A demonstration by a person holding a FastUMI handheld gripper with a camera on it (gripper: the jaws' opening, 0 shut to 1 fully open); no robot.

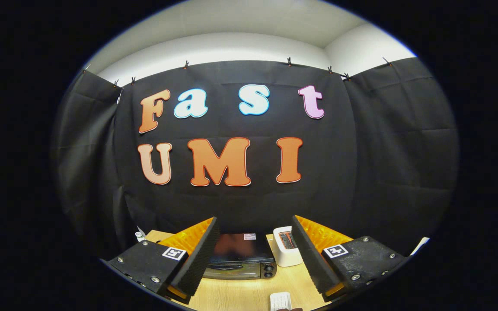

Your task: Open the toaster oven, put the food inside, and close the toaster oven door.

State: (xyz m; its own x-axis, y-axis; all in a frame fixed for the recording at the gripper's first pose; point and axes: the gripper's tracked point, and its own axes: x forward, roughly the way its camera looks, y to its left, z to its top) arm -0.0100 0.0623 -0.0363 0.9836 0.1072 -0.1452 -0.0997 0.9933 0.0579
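Observation:
A black toaster oven [241, 257] stands on the wooden table [249, 293], beyond my fingers and framed between them. Its glass door, with a handle along the top, is closed, and two knobs sit at its right end. My gripper [253, 270] is held high above the table and is open, with nothing between its fingers. A small white ridged item [280, 300] lies on the table near the front, below the gap between the fingers; I cannot tell if it is the food.
A white slot toaster [287, 246] stands right of the oven, close to my right finger [314, 259]. A small white bottle [139, 236] sits at the table's back left corner. Black cloth walls close the booth behind and at both sides.

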